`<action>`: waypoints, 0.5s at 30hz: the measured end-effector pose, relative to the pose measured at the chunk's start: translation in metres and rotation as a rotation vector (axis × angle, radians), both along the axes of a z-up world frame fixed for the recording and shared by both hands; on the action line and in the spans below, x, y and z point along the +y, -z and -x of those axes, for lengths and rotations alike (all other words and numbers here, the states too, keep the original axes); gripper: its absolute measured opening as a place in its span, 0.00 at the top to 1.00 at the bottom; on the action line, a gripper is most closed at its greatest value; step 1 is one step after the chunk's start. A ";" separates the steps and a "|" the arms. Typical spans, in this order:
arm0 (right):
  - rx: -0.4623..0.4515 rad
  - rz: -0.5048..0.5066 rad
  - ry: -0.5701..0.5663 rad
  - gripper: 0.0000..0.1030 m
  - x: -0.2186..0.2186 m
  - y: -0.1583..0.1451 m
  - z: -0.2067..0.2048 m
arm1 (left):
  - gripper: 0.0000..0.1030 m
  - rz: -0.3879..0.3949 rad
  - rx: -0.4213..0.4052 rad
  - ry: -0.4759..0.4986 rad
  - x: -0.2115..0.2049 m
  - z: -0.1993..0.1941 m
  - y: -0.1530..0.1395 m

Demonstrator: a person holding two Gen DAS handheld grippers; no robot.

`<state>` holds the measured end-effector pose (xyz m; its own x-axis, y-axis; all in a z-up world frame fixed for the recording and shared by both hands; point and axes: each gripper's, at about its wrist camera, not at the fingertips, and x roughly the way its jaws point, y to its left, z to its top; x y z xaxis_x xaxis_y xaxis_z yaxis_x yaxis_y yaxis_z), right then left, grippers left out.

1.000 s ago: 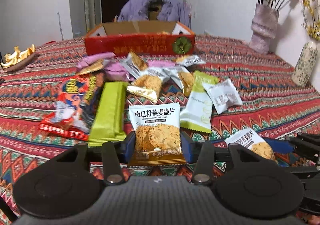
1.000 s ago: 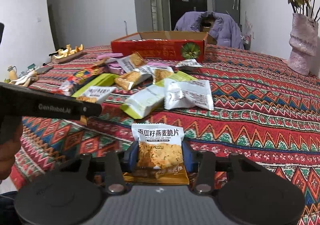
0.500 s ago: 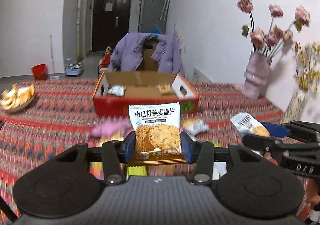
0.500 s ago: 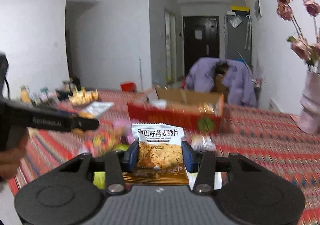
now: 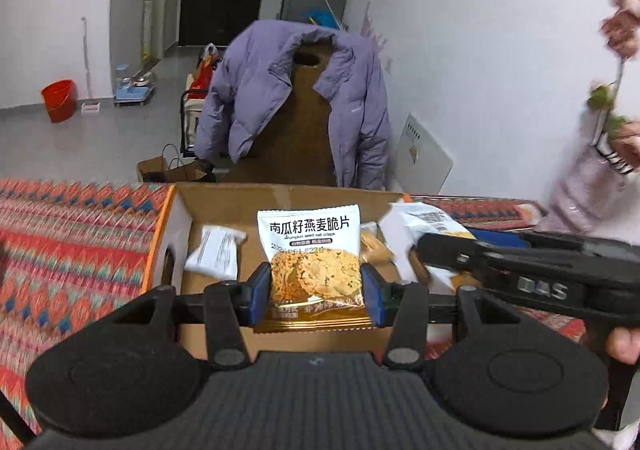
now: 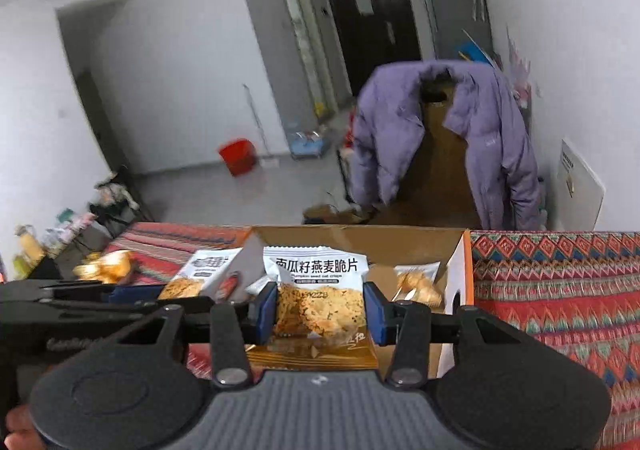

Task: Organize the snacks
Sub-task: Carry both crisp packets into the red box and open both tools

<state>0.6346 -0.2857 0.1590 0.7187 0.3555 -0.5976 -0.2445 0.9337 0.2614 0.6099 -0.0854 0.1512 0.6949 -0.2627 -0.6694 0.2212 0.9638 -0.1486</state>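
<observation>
My left gripper (image 5: 316, 292) is shut on a white-and-gold oat crisp packet (image 5: 310, 250) and holds it over the open cardboard box (image 5: 248, 201). My right gripper (image 6: 320, 308) is shut on a second oat crisp packet (image 6: 318, 290), also over the box (image 6: 400, 242). Each gripper shows in the other's view: the right one (image 5: 448, 240) with its packet at right, the left one (image 6: 168, 290) with its packet at left. A white packet (image 5: 216, 254) and a crisp packet (image 6: 418, 280) lie inside the box.
The box sits at the far edge of a table with a red patterned cloth (image 6: 560, 282). A chair with a purple jacket (image 5: 288, 97) stands behind it. A pink vase with flowers (image 5: 588, 185) is at the right. A red bucket (image 5: 60, 99) is on the floor.
Both grippers have lifted their packets off the table and carried them forward from the snack pile to above the box. The pile is now out of view.
</observation>
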 end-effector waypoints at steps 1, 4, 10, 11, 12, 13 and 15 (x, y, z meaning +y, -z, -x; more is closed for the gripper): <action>0.025 0.005 0.005 0.57 0.003 0.008 -0.021 | 0.53 -0.012 0.008 0.004 -0.003 -0.017 0.006; 0.097 0.018 0.041 0.57 0.011 0.037 -0.077 | 0.53 -0.028 0.035 -0.015 -0.005 -0.069 0.032; 0.204 0.060 0.081 0.57 0.021 0.097 -0.147 | 0.53 0.002 0.142 -0.038 0.003 -0.149 0.097; 0.214 0.075 0.088 0.56 0.024 0.106 -0.155 | 0.53 -0.003 0.153 -0.042 0.004 -0.155 0.107; 0.223 0.087 0.089 0.56 0.026 0.114 -0.163 | 0.52 -0.004 0.171 -0.049 0.007 -0.160 0.116; 0.236 0.099 0.086 0.56 0.028 0.122 -0.168 | 0.51 -0.001 0.194 -0.056 0.010 -0.166 0.126; 0.256 0.089 0.085 0.55 0.029 0.133 -0.174 | 0.47 0.008 0.225 -0.072 0.016 -0.171 0.136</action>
